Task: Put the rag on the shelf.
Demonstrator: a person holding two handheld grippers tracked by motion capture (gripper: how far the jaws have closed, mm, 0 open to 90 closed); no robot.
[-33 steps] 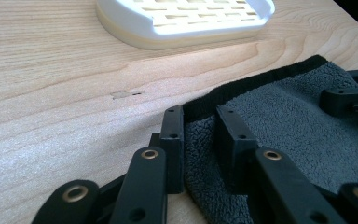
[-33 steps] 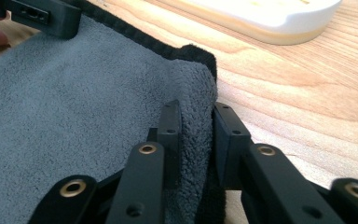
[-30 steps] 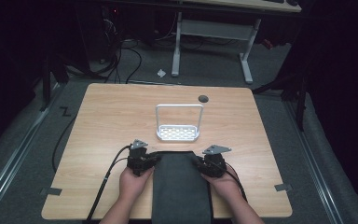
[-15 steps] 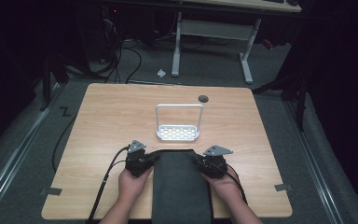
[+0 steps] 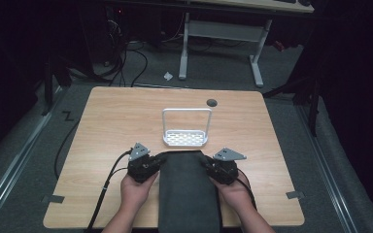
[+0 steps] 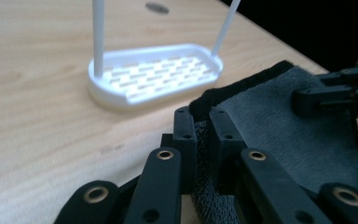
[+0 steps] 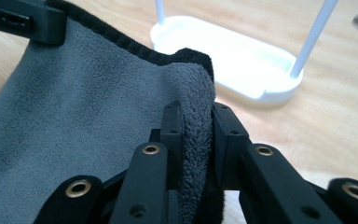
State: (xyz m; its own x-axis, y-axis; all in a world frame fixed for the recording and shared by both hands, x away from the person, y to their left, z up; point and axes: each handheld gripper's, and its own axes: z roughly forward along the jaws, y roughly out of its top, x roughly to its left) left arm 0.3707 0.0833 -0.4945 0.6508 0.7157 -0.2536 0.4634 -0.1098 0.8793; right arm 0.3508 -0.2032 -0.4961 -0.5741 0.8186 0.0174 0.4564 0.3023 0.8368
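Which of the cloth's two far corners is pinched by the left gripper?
The far corner of the grey cloth on the high view's left, beside the left gripper; the right gripper holds the other.

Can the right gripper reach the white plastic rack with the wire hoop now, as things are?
Probably not freely. The right gripper is shut on a corner of the dark grey fleece cloth, which the left gripper also pinches. The white plastic rack stands just ahead, with bare wooden table between.

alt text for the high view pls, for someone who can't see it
A person's two hands each hold a black gripper, the left gripper and right gripper pinching the far corners of a dark grey towel at the near edge of a wooden table. Just beyond the towel stands a small white rack with a slotted base and a hoop frame.
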